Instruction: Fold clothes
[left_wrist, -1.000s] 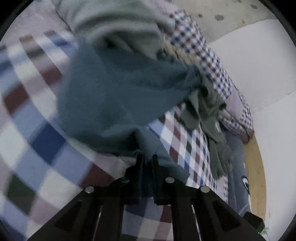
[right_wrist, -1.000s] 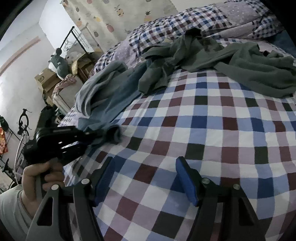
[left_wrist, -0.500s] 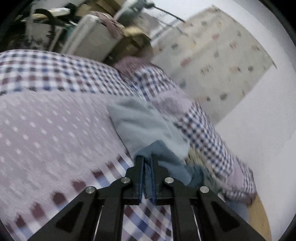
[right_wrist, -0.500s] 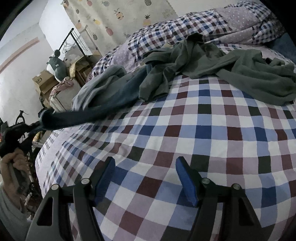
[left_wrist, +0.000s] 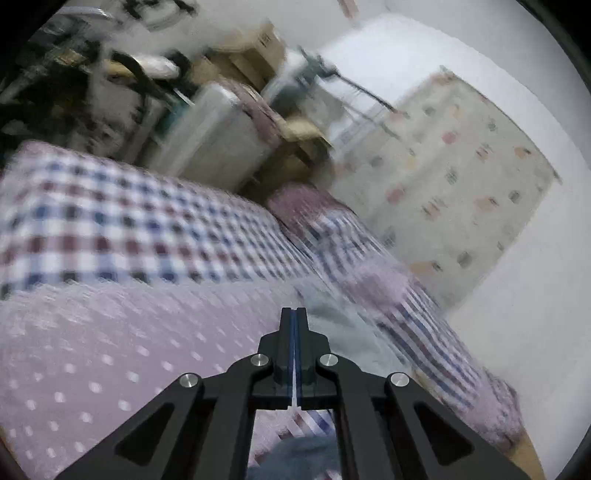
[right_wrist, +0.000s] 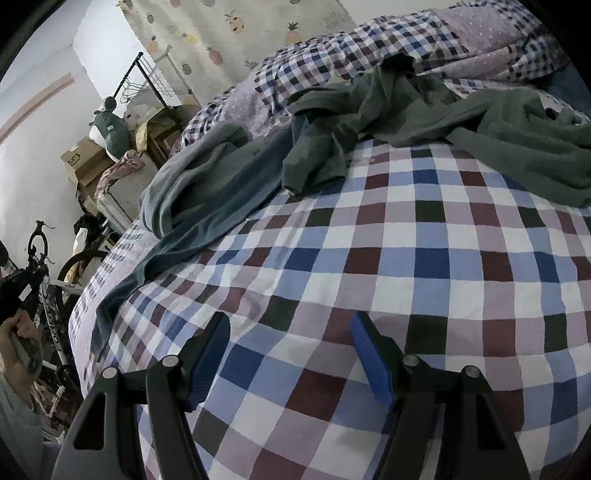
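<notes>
A blue-grey garment (right_wrist: 207, 192) lies crumpled at the left of the checked bed (right_wrist: 443, 258), its tail trailing over the left edge. Behind it sprawls a dark green garment (right_wrist: 406, 110). My right gripper (right_wrist: 291, 332) hovers open over bare bedspread, nothing between its blue pads. In the blurred left wrist view my left gripper (left_wrist: 293, 317) is shut, with only a thin slit of light between the jaws. It is off the bed's left side, above lilac dotted cover (left_wrist: 110, 350). Pale cloth (left_wrist: 332, 317) lies just past its tips, and blue cloth (left_wrist: 295, 458) shows underneath it. A hand (right_wrist: 18, 332) shows at far left.
A bicycle (right_wrist: 48, 266), cardboard boxes (right_wrist: 81, 162) and a clothes rack (right_wrist: 147, 77) crowd the floor left of the bed. Checked pillows (right_wrist: 332, 59) line the head end under a pineapple-print curtain (right_wrist: 240, 26).
The left gripper dragged the blue-grey garment leftward off the pile, stretching it. Its jaws now stand closer together with no cloth showing between them, and the tail lies slack. The right gripper stayed open.
</notes>
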